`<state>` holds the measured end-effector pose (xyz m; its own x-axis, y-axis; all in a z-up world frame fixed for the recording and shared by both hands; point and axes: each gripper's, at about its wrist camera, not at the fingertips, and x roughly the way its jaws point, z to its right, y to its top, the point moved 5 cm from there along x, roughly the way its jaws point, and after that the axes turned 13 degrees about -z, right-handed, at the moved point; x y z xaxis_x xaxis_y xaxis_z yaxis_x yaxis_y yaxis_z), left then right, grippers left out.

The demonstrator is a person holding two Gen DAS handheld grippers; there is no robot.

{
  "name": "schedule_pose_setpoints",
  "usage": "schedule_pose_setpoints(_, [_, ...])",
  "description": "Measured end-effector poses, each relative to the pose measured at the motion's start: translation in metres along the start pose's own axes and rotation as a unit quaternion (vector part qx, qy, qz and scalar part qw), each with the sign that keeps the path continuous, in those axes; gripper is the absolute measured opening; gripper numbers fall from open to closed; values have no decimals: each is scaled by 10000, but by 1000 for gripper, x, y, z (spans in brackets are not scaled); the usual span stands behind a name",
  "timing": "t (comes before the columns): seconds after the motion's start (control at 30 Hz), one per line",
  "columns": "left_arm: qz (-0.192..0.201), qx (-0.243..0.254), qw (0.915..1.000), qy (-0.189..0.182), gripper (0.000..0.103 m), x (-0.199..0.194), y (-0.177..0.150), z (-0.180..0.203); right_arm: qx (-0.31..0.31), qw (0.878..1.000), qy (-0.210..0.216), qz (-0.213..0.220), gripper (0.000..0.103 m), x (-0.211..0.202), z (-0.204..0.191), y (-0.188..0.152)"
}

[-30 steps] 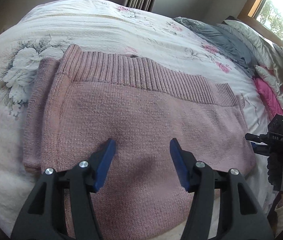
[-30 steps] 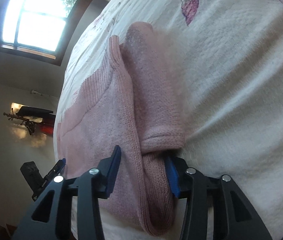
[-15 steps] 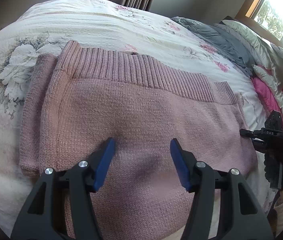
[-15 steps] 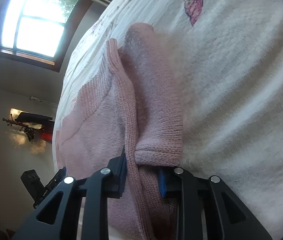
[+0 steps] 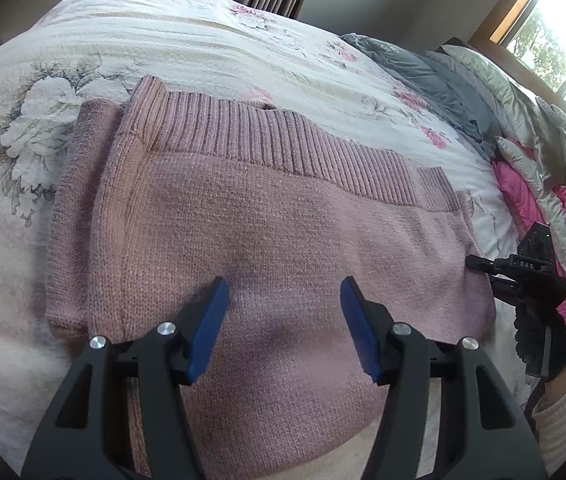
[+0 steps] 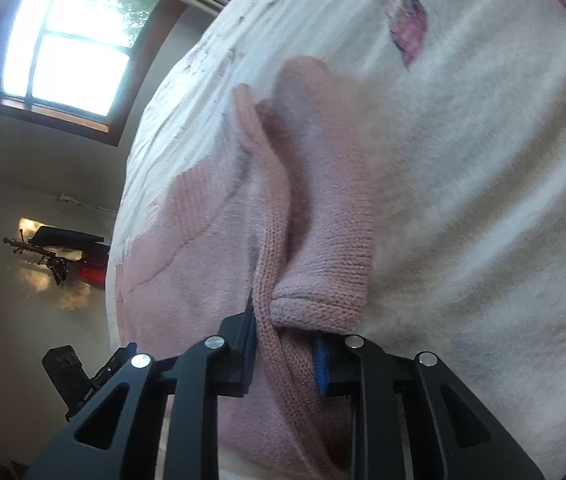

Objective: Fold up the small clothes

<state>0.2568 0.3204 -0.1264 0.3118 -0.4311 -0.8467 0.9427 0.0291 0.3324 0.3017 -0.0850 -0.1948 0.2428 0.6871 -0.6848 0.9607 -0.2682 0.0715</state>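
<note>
A pink knitted sweater [image 5: 267,232] lies flat on the floral bedspread [image 5: 203,44], its ribbed hem toward the far side and a sleeve folded under along its left edge. My left gripper [image 5: 283,300] hovers open just above the sweater's near middle, with nothing between its blue pads. In the right wrist view the same sweater [image 6: 187,264] is seen edge-on, and my right gripper [image 6: 283,340] is shut on its bunched edge by the folded sleeve cuff [image 6: 323,292]. That right gripper [image 5: 483,264] also shows at the sweater's right edge in the left wrist view.
A pile of other clothes, grey [image 5: 435,76] and pink-and-silver [image 5: 539,200], lies along the right side of the bed. A window [image 6: 75,40] and a wall lie beyond the bed. A person's sleeve [image 5: 559,412] shows at lower right.
My right gripper has closed from open onto the sweater's edge and cuff. The left gripper has stayed open, drifting slightly closer over the sweater.
</note>
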Motion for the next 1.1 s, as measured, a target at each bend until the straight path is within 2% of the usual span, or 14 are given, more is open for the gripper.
schedule_pose_setpoints(0.17, [125,-100,9999,-61,60,-19,-8,-9,-954,9954,60,31,23,-3,-95,4])
schedule_pose_setpoints(0.23, [188,-188,9996,-107,60,-25,-10,-16,-1421,9897,-125,-113,23,11,-142,2])
schedule_pose_setpoints(0.37, [291,-411,9983,-289,60,-35,-12,-28,-2248,9721,-456,-479,22,55,-209,-16])
schedule_pose_setpoints(0.47, [363,-554,9972,-340,60,-41,-12,-37,-2818,9510,-899,-903,22,103,-241,-40])
schedule_pose_setpoints(0.57, [382,-692,9960,-425,60,-44,-13,-45,-3146,9305,-1358,-1296,21,149,-250,-64])
schedule_pose_setpoints(0.63, [375,-736,9954,-483,60,-45,-13,-46,-3177,9245,-1581,-1391,22,166,-245,-72])
schedule_pose_setpoints(0.7, [370,-720,9955,-501,60,-46,-13,-45,-3226,9233,-1516,-1427,35,170,-242,-76])
schedule_pose_setpoints(0.77, [372,-689,9956,-520,60,-48,-11,-43,-3225,9266,-1257,-1469,41,164,-240,-80])
schedule_pose_setpoints(0.97, [327,-741,9922,-943,60,-50,-3,-32,-3255,9344,-874,-1152,41,117,-235,-89])
schedule_pose_setpoints(1.03, [261,-750,9915,-1034,61,-48,0,-28,-3477,9268,-969,-1039,43,103,-234,-100])
schedule_pose_setpoints(1.1, [171,-779,9905,-1117,61,-45,3,-24,-3769,9142,-1090,-1018,57,96,-234,-117])
